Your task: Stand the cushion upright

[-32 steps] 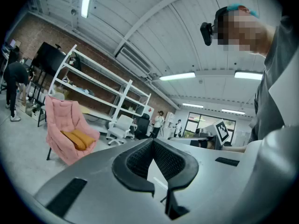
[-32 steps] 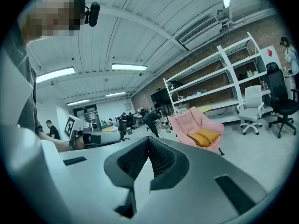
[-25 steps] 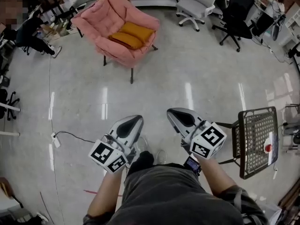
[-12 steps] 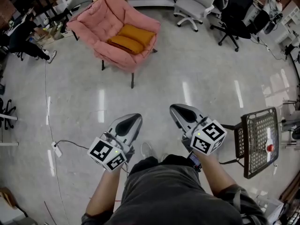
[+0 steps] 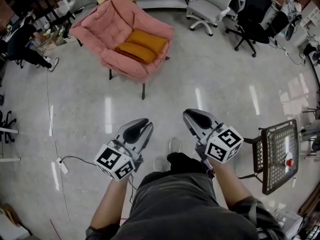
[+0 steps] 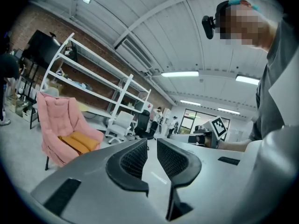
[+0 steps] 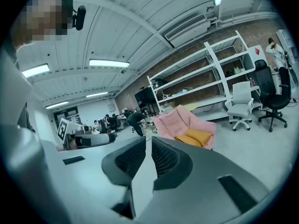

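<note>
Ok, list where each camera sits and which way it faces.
Head view: on the person's head, facing steeply down at floor, pink armchair, orange cushion; shows forearms, torso, left gripper (empty jaws opening), shut right gripper.
Left gripper view: on the left gripper, looking along its jaws toward the armchair; torso at right.
Right gripper view: on the right gripper, facing the armchair; torso at left.
Shared: both gripper views catch the cushion on the armchair.

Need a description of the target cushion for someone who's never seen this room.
Find the pink armchair standing alone on the floor, left of the grey office chair in the head view. On its seat lies the orange cushion, flat rather than upright. It is the only orange thing there; the armchair's own padding is all pink.
</note>
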The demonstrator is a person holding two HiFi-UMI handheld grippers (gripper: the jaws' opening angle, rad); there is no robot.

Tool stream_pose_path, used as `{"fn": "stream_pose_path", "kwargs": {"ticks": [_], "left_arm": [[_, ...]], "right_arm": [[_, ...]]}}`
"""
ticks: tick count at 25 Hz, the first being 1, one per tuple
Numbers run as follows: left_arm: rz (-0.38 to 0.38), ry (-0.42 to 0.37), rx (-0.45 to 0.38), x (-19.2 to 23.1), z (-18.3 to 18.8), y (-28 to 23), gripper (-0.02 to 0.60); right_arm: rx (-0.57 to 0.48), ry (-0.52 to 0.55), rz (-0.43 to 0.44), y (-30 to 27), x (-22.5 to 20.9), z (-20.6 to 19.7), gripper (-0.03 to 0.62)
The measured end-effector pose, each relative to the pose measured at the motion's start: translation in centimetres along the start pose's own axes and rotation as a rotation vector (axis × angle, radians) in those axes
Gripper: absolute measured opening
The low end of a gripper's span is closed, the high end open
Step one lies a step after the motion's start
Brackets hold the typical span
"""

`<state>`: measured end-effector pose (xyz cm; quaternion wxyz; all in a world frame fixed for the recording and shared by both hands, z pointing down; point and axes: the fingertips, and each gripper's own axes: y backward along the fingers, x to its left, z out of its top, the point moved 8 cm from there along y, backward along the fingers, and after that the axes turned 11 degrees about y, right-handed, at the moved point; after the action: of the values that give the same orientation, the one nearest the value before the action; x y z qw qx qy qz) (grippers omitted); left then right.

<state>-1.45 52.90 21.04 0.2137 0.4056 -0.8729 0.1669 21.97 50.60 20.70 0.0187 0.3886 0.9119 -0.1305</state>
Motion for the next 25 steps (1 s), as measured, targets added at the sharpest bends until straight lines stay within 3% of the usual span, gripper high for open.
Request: {"fn": "stream_pose_path", "kwargs": {"ticks": [9, 14, 25], "left_arm": [[0.044, 0.027, 0.018, 6.4, 2.7, -5.5, 0.060], [0.071, 0.014, 0.054, 10.6, 4.9, -11.2, 0.063], [0.149, 0.066, 0.077, 20.3, 9.5, -22.3, 0.066]], "right_arm": [[0.018, -0.034, 0.032, -6.7, -7.1, 0.4, 0.018], [0.048, -0.037, 0.074, -11.3, -13.4, 1.3, 0.018], [0.126, -0.086, 0.108, -20.0, -26.6, 1.9, 0.018]]}}
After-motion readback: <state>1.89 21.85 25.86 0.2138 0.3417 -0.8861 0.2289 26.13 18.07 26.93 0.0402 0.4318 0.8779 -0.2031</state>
